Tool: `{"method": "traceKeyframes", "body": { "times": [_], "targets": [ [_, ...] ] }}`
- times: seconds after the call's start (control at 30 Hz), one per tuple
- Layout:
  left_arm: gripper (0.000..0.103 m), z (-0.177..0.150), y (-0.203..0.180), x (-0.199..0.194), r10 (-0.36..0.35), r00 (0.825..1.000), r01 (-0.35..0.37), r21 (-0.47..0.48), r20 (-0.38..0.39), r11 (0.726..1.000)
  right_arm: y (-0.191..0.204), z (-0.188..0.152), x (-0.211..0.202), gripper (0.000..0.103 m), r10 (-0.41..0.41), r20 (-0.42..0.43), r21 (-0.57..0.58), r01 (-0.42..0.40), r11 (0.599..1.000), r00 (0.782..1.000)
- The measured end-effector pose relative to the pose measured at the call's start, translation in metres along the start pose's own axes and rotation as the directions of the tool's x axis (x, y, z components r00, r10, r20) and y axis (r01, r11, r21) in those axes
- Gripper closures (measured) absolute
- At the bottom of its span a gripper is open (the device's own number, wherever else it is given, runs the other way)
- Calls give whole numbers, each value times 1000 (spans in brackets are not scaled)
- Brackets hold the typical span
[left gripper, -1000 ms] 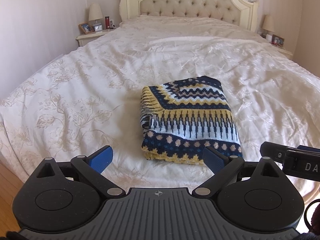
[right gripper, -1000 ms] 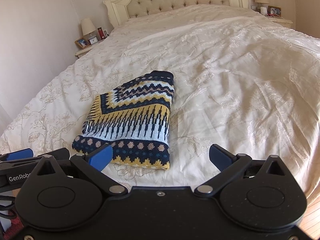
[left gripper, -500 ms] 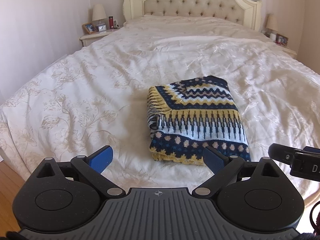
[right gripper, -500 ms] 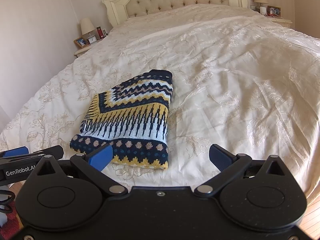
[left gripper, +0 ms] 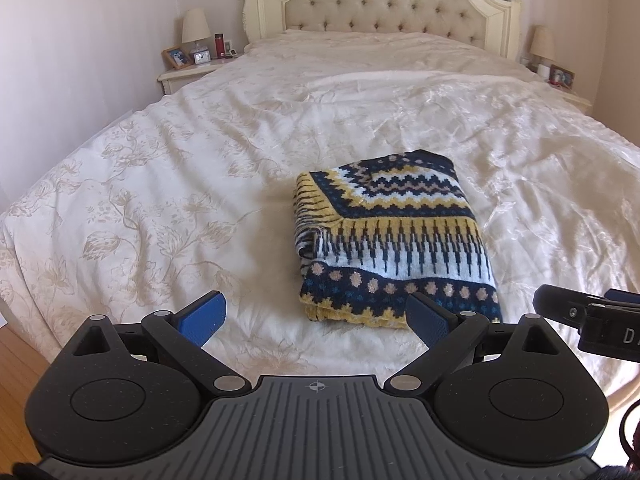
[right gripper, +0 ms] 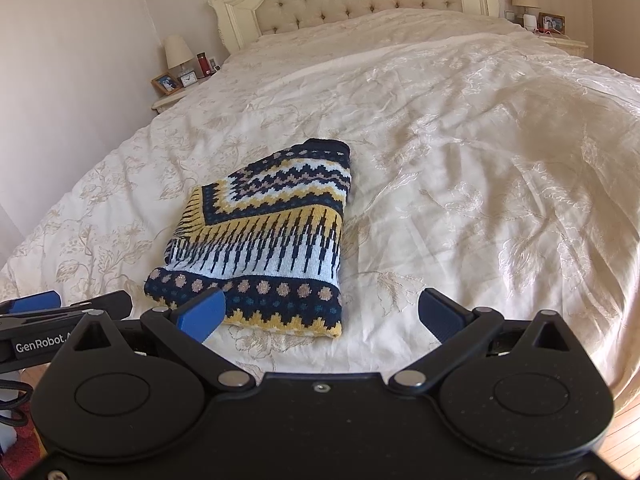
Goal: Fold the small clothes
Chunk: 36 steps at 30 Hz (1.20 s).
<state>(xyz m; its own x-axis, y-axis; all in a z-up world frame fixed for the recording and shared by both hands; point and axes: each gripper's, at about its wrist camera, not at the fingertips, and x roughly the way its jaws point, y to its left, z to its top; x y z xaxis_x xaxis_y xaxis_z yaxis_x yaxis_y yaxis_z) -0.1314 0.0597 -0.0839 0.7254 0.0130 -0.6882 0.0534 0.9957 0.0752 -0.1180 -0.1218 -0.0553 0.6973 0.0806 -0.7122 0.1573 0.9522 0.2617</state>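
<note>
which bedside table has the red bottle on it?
The nightstand left of the headboard: the red bottle stands there beside a lamp, clock and photo frame. The right-hand nightstand shows none.

Knit sweater (left gripper: 394, 236), coarse wool; bedspread (left gripper: 200, 184) satiny embroidered cloth; headboard (left gripper: 384, 4) tufted.

Your left tongs (left gripper: 316, 318) are spread wide, the two blue pads (left gripper: 204, 316) well apart with nothing between them. Your right tongs (right gripper: 320, 314) are just as wide, empty too, blue pads (right gripper: 202, 314) splayed outward. You hold both roughly level and pointing forward, side by side: each one's fingers show at the edge of the other's wrist view, the two close together but not touching.
</note>
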Motion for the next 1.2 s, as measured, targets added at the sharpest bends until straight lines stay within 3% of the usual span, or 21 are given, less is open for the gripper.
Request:
{"method": "traceKeyframes", "body": {
  "times": [1.2],
  "targets": [
    [5, 2, 4, 4, -21, 1000, 21, 12, 3, 1000, 4, -1, 4, 1, 5, -6, -6, -5, 1000, 1000]
  ]
}}
